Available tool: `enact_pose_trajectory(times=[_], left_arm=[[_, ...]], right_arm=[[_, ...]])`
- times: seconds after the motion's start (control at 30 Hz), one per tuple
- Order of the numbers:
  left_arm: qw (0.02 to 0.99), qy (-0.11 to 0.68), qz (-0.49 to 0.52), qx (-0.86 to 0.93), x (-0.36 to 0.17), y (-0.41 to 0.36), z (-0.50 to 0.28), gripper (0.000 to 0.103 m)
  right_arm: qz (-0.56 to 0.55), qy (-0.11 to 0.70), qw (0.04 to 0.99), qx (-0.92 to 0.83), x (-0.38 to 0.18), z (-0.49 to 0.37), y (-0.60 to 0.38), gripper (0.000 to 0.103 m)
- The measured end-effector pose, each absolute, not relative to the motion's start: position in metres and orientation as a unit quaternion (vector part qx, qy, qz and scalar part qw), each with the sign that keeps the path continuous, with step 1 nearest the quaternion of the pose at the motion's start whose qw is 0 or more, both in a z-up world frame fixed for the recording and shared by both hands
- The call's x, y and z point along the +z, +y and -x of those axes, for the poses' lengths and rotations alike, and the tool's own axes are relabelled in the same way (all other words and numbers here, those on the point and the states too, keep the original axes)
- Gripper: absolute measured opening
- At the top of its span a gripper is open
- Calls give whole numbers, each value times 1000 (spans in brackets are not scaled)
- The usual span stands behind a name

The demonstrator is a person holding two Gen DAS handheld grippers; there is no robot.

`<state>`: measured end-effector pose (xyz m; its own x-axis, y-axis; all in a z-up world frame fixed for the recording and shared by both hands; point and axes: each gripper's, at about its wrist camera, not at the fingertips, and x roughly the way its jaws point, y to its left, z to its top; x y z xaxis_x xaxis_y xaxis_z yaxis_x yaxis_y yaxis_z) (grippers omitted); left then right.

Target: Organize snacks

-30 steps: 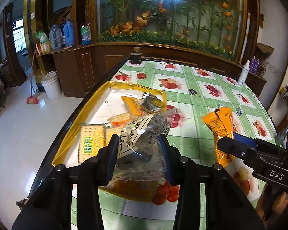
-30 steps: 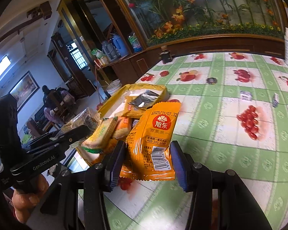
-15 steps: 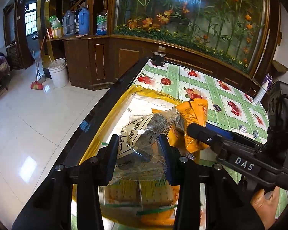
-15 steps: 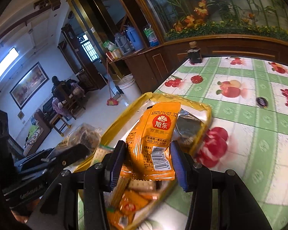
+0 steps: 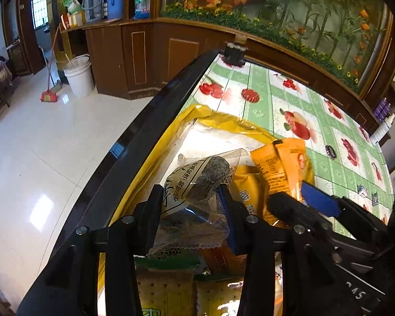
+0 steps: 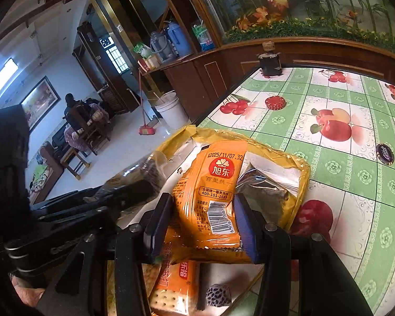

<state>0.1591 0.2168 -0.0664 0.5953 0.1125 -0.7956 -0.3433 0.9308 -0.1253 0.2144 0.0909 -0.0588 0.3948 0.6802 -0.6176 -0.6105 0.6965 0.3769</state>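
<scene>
1. At the centre bottom of the left wrist view, my left claw (image 5: 191, 210) is clamped on a clear packet (image 5: 197, 184) holding something dark, printed with black characters; its pads press both sides of the crinkled film.
2. Below that packet, along the bottom edge of the frame, lie cracker packs (image 5: 166, 292) inside a yellow bag (image 5: 223, 121) that sits open at the left edge of the bench (image 5: 316, 110).
3. To the right in the same view, my right claw (image 5: 293, 197) comes in from the lower right, gripping an orange snack packet (image 5: 281, 166) above the bag.
4. In the right wrist view, at centre bottom, my right claw (image 6: 201, 220) pinches the orange snack packet (image 6: 213, 184) near its barcode end; the packet stands upright between the pads, date stamp at the top.
5. Under it, at the bottom of the frame, I see an orange cracker pack (image 6: 176, 287) and a small dark patterned piece (image 6: 218, 295) in the yellow bag (image 6: 297, 181), with a silver-dark wrapper (image 6: 263, 189) just right of my packet.
6. At the left of that frame, my left claw (image 6: 134, 188) holds the clear packet (image 6: 142, 171) over the bag's left side.
7. The bench (image 6: 342, 100) wears a green checked cloth with fruit prints; a small dark round lid (image 6: 385, 154) lies on it at the right.
</scene>
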Motion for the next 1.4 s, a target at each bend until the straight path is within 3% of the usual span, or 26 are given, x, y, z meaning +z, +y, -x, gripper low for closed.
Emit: enact_pose_trajectory(times=[0.1,0.27,0.3,0.4,0.83,1.4], left_arm=[[877,439,140,137,-69,221,-159,43],[891,405,115,169,-49,218,-141,73],[894,398,113,171,-46,218,-139,75],[898,387,123,168,-36,221,-132,75],[901,387,152,126,-24,190,-111,75],[896,433,89,26,-44,65,-136,75]], right_arm=[[-29,390,834,390,-59,-215,94,52],[-11,386,840,382,-60,-210,91,55],[-12,387,840,381,-60,-209,88,56],[-23,387,840,379,-61,-204,77,62],[-56,375,843,381,-54,-173,17,63],[-87,386,900,182,-78,-162,-186,65]])
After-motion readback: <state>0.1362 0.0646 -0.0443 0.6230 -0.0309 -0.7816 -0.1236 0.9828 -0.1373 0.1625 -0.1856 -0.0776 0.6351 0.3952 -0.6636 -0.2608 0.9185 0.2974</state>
